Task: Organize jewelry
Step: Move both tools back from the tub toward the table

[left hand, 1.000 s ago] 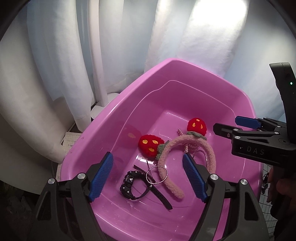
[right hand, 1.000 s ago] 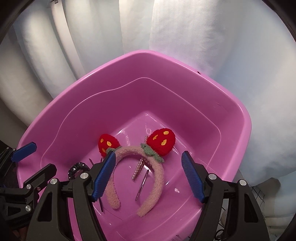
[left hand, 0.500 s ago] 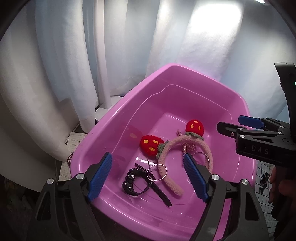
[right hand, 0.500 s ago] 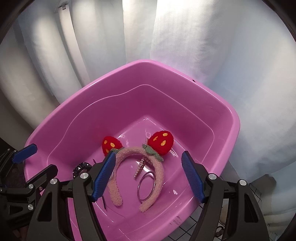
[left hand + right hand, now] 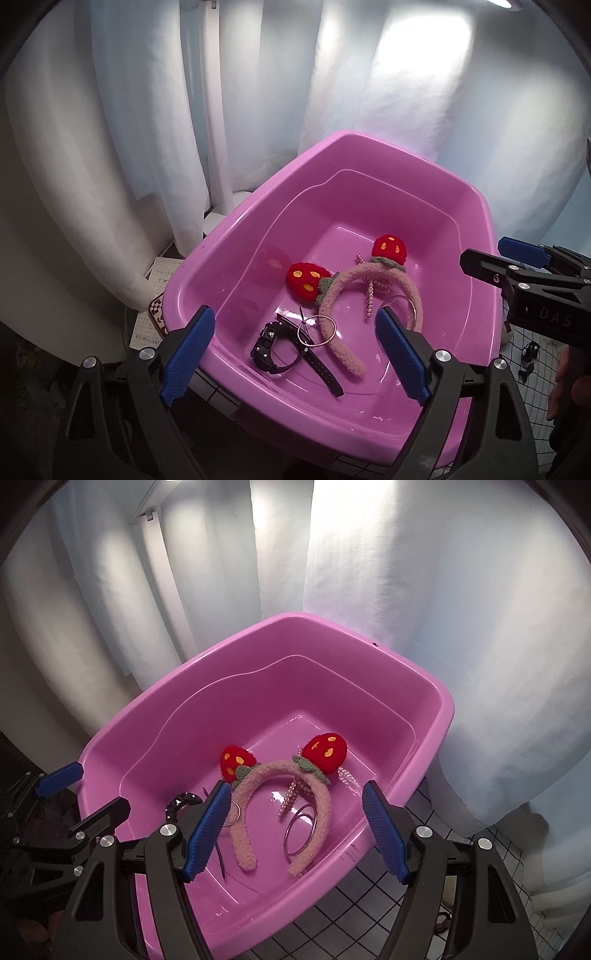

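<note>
While both of your grippers hang empty above the pink tub (image 5: 221, 258), you look to be between picks or near the end of the job, since the jewelry already lies gathered on the tub's floor. Your left gripper (image 5: 295, 354) stands wide apart over the tub's near edge; your right gripper (image 5: 295, 830) is equally wide, holding nothing.

At the tub's middle lies the fuzzy pink headband (image 5: 369, 280), its two red strawberry puffs (image 5: 304, 282) pointing toward the far wall. A pearl hair clip (image 5: 290, 797) rests inside the headband's arch, and a silver bangle (image 5: 301, 829) lies between its legs. Another thin silver ring (image 5: 321, 330) overlaps the headband's end on the black watch side, and the black watch (image 5: 280, 345) sits toward the tub's near wall, with a dark hairpin (image 5: 303, 321) beside it.

If anything remains outside the tub, you cannot see it here. Your next move, I judge, calls for looking beyond the tub's rim.
</note>
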A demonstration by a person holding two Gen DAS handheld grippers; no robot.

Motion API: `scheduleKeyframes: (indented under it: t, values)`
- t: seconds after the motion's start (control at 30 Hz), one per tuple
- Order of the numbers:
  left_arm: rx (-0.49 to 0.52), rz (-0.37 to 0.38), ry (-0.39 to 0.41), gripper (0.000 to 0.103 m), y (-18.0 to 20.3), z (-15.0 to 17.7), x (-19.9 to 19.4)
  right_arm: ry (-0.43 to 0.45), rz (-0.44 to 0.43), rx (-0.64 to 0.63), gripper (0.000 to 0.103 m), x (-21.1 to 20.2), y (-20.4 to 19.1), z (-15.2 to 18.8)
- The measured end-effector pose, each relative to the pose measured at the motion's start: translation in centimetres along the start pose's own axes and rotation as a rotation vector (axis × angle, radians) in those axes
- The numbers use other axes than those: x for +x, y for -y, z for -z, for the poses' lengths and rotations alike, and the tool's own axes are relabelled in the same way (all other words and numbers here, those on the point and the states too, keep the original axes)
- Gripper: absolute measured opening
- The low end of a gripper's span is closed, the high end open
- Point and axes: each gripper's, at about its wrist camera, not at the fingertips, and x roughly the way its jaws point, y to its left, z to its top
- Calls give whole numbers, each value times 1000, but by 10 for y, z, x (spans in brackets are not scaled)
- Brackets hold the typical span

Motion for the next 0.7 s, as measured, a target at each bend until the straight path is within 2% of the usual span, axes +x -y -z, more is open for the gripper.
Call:
scheduleKeyframes:
  t: [0.2,0.37,0.43,0.53,0.7]
  values:
    - [-9,8,18,90,13,9,-15,20,11,-1,70,-27,1,20]
    - [-5,33,39,90,32,22,-32,61,16,26,70,-60,12,51]
    - [3,44,52,94,42,31,-40,77,12,39,70,-73,19,70]
    - [36,56,70,94,62,44,-51,83,6,71,70,-89,32,103]
    - [64,124,97,96,97,66,-69,69,12,153,70,-109,66,166]
